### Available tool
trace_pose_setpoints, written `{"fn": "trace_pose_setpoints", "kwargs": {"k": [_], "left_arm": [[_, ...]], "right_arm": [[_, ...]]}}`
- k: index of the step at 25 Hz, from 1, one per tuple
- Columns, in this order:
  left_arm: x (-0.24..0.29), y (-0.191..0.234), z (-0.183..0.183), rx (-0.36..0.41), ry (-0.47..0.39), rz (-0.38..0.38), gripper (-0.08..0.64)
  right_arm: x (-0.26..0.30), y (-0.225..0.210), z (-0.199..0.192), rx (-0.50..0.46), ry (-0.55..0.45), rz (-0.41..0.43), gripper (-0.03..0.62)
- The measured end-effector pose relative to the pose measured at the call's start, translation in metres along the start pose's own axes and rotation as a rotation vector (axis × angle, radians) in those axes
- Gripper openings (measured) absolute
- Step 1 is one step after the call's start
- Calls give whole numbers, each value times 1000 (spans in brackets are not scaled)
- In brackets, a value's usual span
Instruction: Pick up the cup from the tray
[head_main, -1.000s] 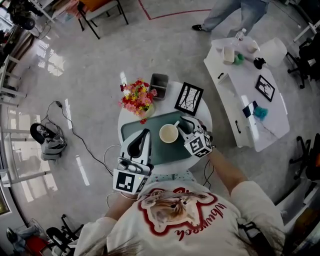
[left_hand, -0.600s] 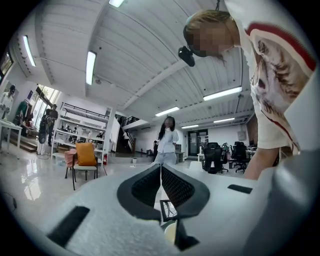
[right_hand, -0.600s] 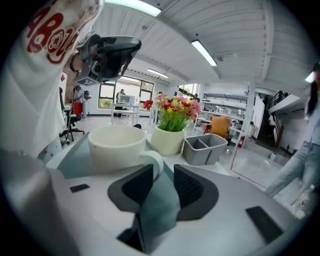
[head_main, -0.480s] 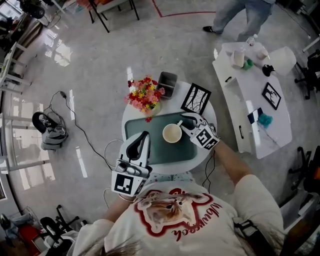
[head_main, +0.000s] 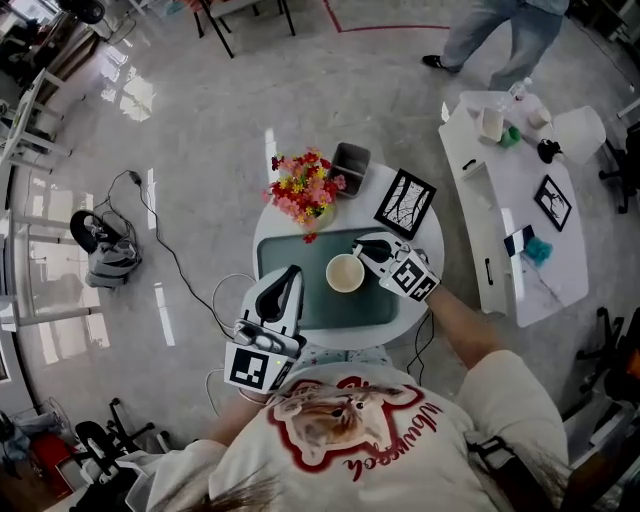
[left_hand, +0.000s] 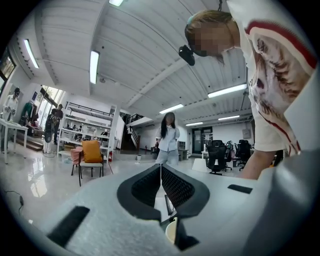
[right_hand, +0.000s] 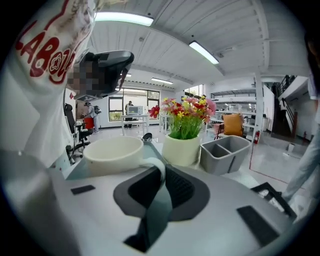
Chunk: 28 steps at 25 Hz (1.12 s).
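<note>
Only in the right gripper view is the right hand-held gripper (right_hand: 161, 172) seen pinching the handle of the cup (right_hand: 112, 155), which is shown by the head view at the middle of the green tray (head_main: 300, 300). The left hand-held gripper (left_hand: 161, 170) is pressed together, empty. Beyond the cup, a flower pot (right_hand: 181, 149) and a grey bin (right_hand: 225, 150) are set close together on the round worktop (head_main: 352, 208).
</note>
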<state>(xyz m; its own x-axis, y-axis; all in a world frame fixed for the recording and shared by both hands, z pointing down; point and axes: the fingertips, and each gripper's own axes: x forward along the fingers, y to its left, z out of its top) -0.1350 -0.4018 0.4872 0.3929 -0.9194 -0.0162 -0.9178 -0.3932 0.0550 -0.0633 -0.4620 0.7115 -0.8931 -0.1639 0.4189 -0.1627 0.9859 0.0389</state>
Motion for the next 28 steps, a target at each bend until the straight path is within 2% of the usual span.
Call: {"fn": "trace_pose_setpoints", "kwargs": {"k": [6, 11, 15, 18, 22, 28], "left_arm": [[-1, 1, 3, -15, -27, -1, 18], [8, -1, 12, -6, -56, -16, 18], [13, 1, 13, -5, -61, -12, 18], [14, 0, 24, -4, -91, -27, 18], [23, -10, 28, -9, -115, -79, 18], [32, -32, 32, -6, -145, -146, 18]], "right_arm": [[-16, -1, -4, 232, 11, -176, 51], [-42, -16, 25, 390, -55, -322, 51], [-76, -30, 48, 492, -68, -451, 51], [-103, -34, 68, 536, -66, -526, 51], [-134, -42, 95, 577, -114, -583, 51], [-179, -40, 120, 556, -149, -691, 51]]}}
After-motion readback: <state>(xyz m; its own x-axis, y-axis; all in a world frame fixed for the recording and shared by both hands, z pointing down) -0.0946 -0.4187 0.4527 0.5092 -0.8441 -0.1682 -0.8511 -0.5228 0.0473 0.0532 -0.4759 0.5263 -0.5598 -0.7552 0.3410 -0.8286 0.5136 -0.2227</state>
